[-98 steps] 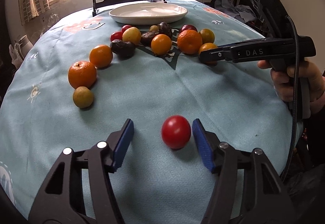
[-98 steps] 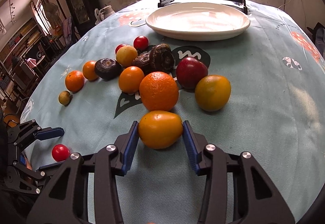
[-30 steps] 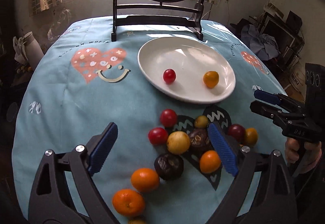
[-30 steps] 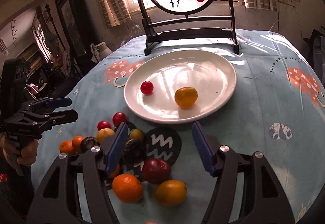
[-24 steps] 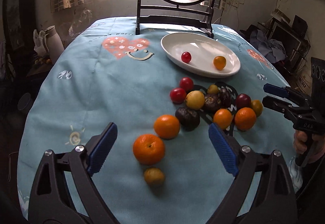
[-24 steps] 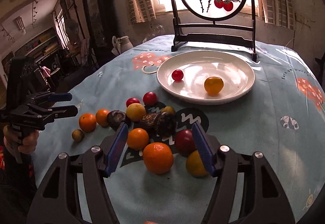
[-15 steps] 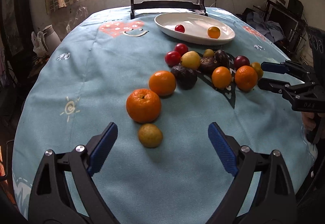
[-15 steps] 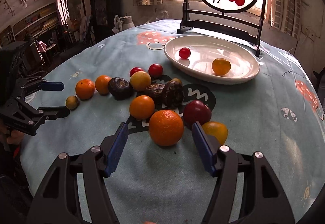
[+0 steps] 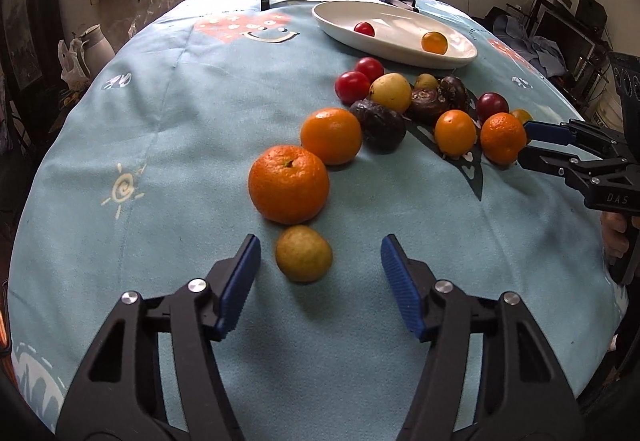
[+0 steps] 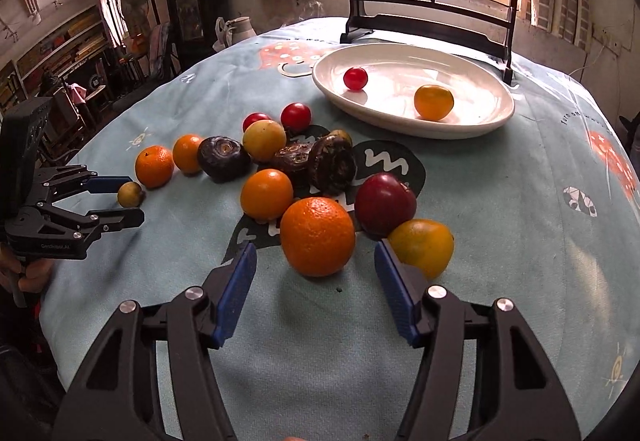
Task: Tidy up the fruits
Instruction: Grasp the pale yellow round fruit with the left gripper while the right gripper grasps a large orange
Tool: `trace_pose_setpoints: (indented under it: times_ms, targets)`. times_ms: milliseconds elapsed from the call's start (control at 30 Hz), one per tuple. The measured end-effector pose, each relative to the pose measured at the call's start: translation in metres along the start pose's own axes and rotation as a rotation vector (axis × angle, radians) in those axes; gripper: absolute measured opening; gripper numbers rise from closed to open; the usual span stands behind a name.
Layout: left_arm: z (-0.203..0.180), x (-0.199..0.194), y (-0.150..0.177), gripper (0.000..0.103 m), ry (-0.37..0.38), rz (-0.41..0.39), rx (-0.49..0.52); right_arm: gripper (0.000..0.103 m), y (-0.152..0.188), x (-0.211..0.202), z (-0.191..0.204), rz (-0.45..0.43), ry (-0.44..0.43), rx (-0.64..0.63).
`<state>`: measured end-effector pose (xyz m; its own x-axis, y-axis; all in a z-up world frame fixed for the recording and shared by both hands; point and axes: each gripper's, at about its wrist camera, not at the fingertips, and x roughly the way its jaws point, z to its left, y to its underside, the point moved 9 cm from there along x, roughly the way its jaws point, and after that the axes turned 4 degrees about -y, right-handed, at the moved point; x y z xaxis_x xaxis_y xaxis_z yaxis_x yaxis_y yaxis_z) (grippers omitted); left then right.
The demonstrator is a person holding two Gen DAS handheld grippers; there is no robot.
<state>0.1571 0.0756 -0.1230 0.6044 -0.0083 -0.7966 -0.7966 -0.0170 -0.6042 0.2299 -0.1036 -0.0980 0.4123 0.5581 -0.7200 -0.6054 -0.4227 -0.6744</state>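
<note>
Now both hands are lining up second picks. The left hand-held gripper [image 9: 320,273] is gaping wide around the small yellow-green fruit [image 9: 304,258] on the tabletop [image 9: 180,113]; the right hand-held gripper [image 10: 316,275], equally wide, is framing the big orange [image 10: 317,236]. Next, each needs closing squarely (round fruit probably rolls). Since a second ago, both are sitting lower and nearer, off the plate [image 10: 460,129] holding a tomato [image 10: 355,78] and an orange fruit [image 10: 433,102].

"DAS" is printed on the right gripper [image 9: 524,147] body. "CenRobot.AI" is printed on the left gripper [image 10: 130,197] body. Lettering on the tablecloth [image 10: 520,201] is illegible.
</note>
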Motion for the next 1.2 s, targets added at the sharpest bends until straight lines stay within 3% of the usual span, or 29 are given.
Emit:
trace_pose_setpoints:
  times_ms: [467,600,800,867,1033,1200]
  targets:
    - [0.002,0.003,0.002,0.063,0.006,0.015,-0.017,0.055,0.000,0.021,0.000,0.057,0.013,0.019]
    - [0.002,0.003,0.002,0.063,0.005,0.015,-0.017,0.045,0.002,0.023,-0.002,0.066,0.018,0.029]
    - [0.004,0.004,0.002,0.057,-0.013,0.015,-0.022,0.044,0.002,0.022,-0.004,0.064,0.012,0.040]
    - [0.005,0.005,0.003,0.055,-0.025,0.017,-0.020,0.044,0.002,0.023,-0.004,0.064,0.012,0.040]
    - [0.009,0.004,0.003,0.033,-0.082,0.010,-0.016,0.044,0.003,0.021,-0.005,0.064,0.016,0.043]
    - [0.004,0.000,0.006,0.027,-0.119,-0.008,0.031,0.043,0.004,0.019,-0.007,0.061,0.024,0.050]
